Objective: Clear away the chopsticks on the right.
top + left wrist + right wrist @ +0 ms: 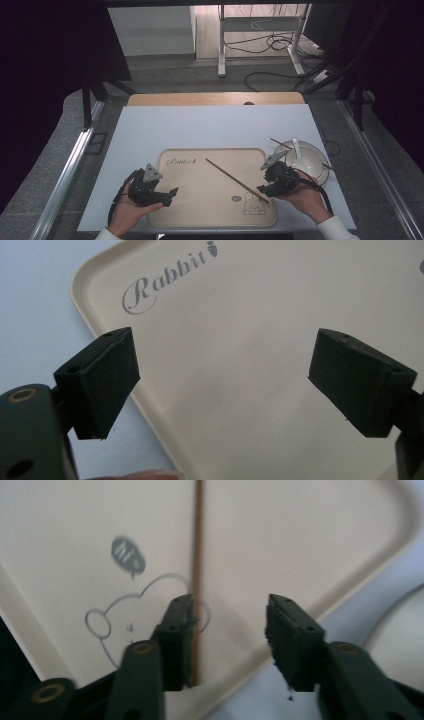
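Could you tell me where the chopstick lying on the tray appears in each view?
High view: chopstick crosses the tray diagonally.
Left gripper view: no chopstick among what shows here.
Right gripper view: it runs up from between the jaws.
Shared landmark: the tray's rabbit drawing.

1. Tray (200, 205) lies on the white board (150, 130), at its near middle.
2. One chopstick (235, 179) lies slantwise on the tray, right of centre.
3. Bowl (316, 152) sits on the board, just right of the tray's far right corner.
4. Spoon (296, 149) rests in the bowl; a second chopstick (280, 143) lies across the bowl.
5. Left gripper (167, 196) over the tray's near left edge; right gripper (265, 190) at the chopstick's near end.
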Tool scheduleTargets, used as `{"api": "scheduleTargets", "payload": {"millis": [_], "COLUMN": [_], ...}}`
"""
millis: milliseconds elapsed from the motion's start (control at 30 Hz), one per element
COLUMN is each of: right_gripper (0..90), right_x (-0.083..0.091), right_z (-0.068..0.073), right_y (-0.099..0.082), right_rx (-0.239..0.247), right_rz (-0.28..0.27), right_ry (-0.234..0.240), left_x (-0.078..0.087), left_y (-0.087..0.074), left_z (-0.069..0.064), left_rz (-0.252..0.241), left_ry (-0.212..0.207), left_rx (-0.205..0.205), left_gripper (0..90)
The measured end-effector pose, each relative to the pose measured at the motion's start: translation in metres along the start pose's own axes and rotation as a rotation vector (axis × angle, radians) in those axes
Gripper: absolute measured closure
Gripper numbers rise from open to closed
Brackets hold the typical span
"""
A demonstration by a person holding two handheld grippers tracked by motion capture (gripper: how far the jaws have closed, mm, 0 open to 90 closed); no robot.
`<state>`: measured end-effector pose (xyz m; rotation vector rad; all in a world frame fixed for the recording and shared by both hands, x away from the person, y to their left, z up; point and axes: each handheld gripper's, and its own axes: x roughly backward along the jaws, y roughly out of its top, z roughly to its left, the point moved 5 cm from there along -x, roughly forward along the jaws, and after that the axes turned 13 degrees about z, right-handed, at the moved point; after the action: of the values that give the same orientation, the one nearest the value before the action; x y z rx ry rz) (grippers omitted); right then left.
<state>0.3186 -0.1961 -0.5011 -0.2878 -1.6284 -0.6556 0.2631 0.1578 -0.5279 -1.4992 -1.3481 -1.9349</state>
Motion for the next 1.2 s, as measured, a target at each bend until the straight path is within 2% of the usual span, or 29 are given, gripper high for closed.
{"api": "scheduleTargets", "payload": {"millis": [133,267,367,400,433,567,733,800,867,1100,1200], "right_gripper": [41.3,37.4,35.4,34.2,34.2,32.6,31.6,34.1,35.7,47.6,52.6], "right_x": [0.027,0.058,0.079,0.089,0.089,0.101,0.101,0.096,0.094,0.065,0.052], "right_z": [-0.013,-0.033,-0.052,-0.066,-0.066,-0.096,-0.128,-0.141,-0.145,-0.165,-0.169], "right_y": [-0.002,-0.012,-0.025,-0.037,-0.037,-0.063,-0.095,-0.110,-0.114,-0.133,-0.137], "right_rx": [-0.009,-0.044,-0.092,-0.128,-0.128,-0.211,-0.297,-0.323,-0.330,-0.309,-0.276], "right_rz": [-0.094,-0.166,-0.211,-0.229,-0.229,-0.240,-0.201,-0.163,-0.147,0.026,0.100], "right_ry": [-0.011,-0.043,-0.062,-0.095,-0.095,-0.127,-0.145,-0.145,-0.149,-0.162,-0.160], "left_x": [0.000,0.000,0.000,0.000,0.000,0.001,0.000,0.000,0.000,0.001,0.001], "left_y": [0.000,0.000,0.000,0.000,0.001,0.001,0.001,0.001,0.001,0.001,0.001], "left_z": [0.000,0.000,-0.001,-0.001,-0.001,0.000,0.001,0.001,0.001,0.000,0.001], "left_rz": [-0.001,-0.002,-0.002,-0.003,-0.003,-0.004,-0.004,-0.005,-0.005,-0.007,-0.008], "left_ry": [0.000,-0.001,-0.001,0.000,0.000,0.001,0.005,0.005,0.005,0.004,0.004], "left_rx": [0.001,-0.001,-0.001,-0.001,-0.001,-0.001,0.000,0.002,0.001,0.001,0.004], "left_gripper": [12.9,12.9,12.9,12.9,12.9,12.9,12.9,12.9,12.8,12.8,12.8]}}
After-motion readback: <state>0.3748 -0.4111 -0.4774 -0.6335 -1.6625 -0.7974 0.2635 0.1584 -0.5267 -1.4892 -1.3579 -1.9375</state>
